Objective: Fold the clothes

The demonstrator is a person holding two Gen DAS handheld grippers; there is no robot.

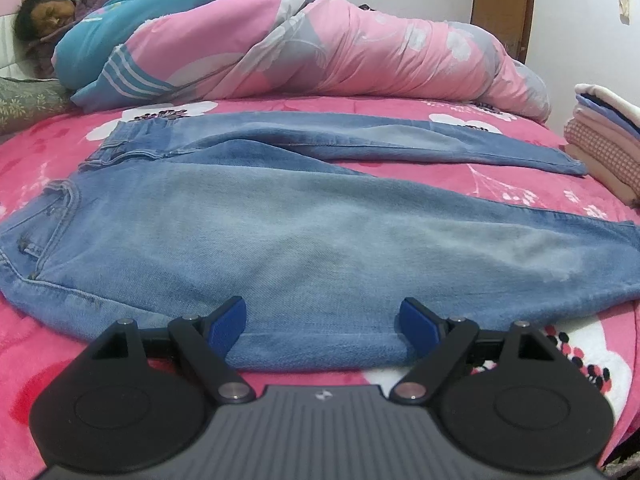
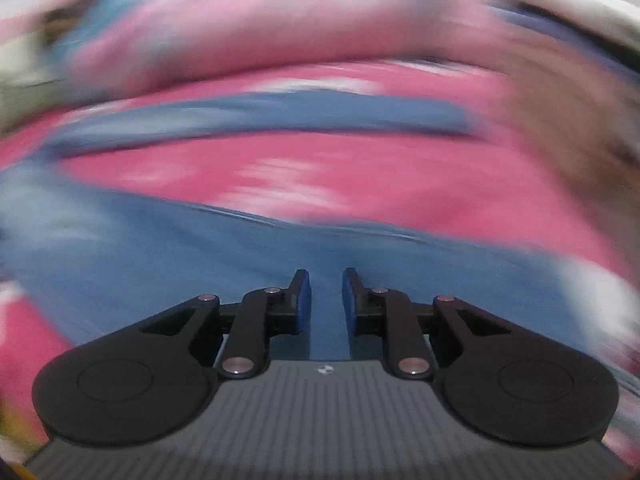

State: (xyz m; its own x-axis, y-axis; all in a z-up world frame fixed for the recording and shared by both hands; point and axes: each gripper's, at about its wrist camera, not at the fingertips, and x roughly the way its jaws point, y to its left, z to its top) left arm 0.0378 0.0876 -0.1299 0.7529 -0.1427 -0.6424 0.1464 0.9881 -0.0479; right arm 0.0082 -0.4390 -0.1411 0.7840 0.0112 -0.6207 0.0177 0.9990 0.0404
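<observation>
- The jeans (image 1: 256, 216) lie spread flat on the bed (image 1: 500, 184); waistband to the left, both legs running right; the far leg (image 1: 400, 140) angles away from the near leg (image 1: 360, 248), with pink floral bedspread showing between them
- The left tool (image 1: 322, 322) sits low at the near edge of the jeans, its blue pads (image 1: 230, 322) wide apart, the near leg's hem-side edge lying between them without being pinched
- The right tool (image 2: 326, 300) shows in a heavily blurred view; its pads stand a narrow gap apart above blue denim (image 2: 200, 264); nothing is clamped between them
- Beyond the jeans a person (image 1: 48, 16) lies under a pink and blue quilt (image 1: 320, 44)
- A stack of folded clothes (image 1: 604, 140) rests at the bed's right edge, well apart from the jeans
</observation>
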